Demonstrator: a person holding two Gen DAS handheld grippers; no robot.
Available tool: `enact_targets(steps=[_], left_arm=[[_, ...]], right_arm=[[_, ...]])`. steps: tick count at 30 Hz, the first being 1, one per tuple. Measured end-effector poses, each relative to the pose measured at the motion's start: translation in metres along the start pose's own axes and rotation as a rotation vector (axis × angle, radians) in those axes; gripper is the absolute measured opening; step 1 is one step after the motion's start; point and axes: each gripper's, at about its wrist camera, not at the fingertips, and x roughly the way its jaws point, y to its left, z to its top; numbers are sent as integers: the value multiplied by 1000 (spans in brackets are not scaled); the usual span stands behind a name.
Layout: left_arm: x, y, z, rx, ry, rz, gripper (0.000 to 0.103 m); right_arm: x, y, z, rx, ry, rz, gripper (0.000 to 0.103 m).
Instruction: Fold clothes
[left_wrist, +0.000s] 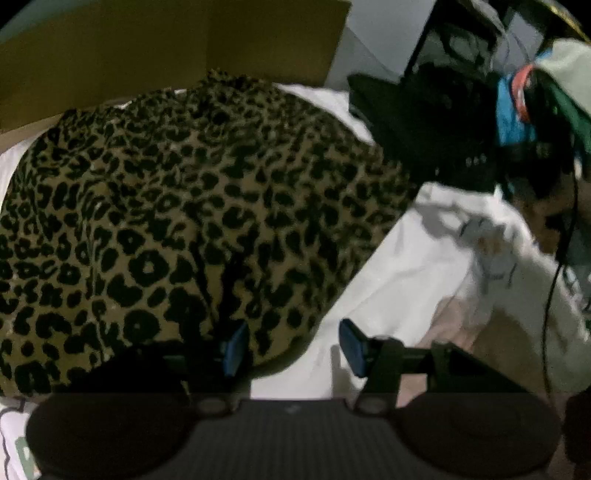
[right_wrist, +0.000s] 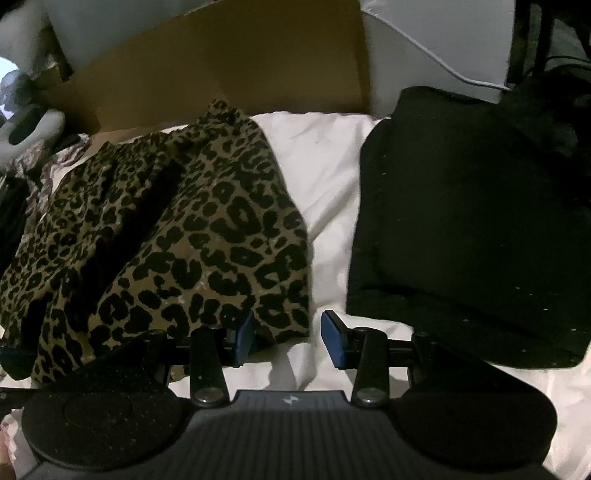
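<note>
Leopard-print garment (right_wrist: 173, 236) is lying bunched on the white bed sheet (right_wrist: 325, 177), occupying the left half of the right wrist view and backed by a brown cardboard box (right_wrist: 229, 62). Right gripper (right_wrist: 288, 341) is hovering with blue-padded fingers (right_wrist: 334, 341) spread apart, released, at the garment's near right corner (no cloth between the pads). A folded black garment (right_wrist: 469, 221) is resting to the right, apart from the leopard piece. Left gripper (left_wrist: 293, 347) is likewise standing released, grasping nothing, at the leopard-print garment's (left_wrist: 184, 206) near edge.
</note>
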Motion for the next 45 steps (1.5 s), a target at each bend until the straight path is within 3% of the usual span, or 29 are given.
enact_targets(steps=[9, 12, 14, 17, 21, 26, 45], left_arm=[[6, -5, -6, 140, 23, 73, 52], [4, -2, -4, 147, 23, 82, 36], [3, 0, -3, 151, 22, 88, 11], [-11, 10, 4, 86, -15, 82, 2], [-32, 33, 18, -69, -71, 79, 1], [-44, 52, 32, -179, -109, 86, 1], [-55, 81, 45, -349, -155, 82, 1]], right_arm=[[3, -17, 8, 78, -38, 16, 47], [2, -26, 12, 107, -58, -1, 47], [4, -28, 12, 107, -56, -2, 47], [3, -30, 9, 106, -54, 1, 47], [-3, -36, 2, 149, -46, 37, 47], [-2, -30, -6, 120, -31, 82, 47], [19, 15, -19, -78, 17, 82, 47]])
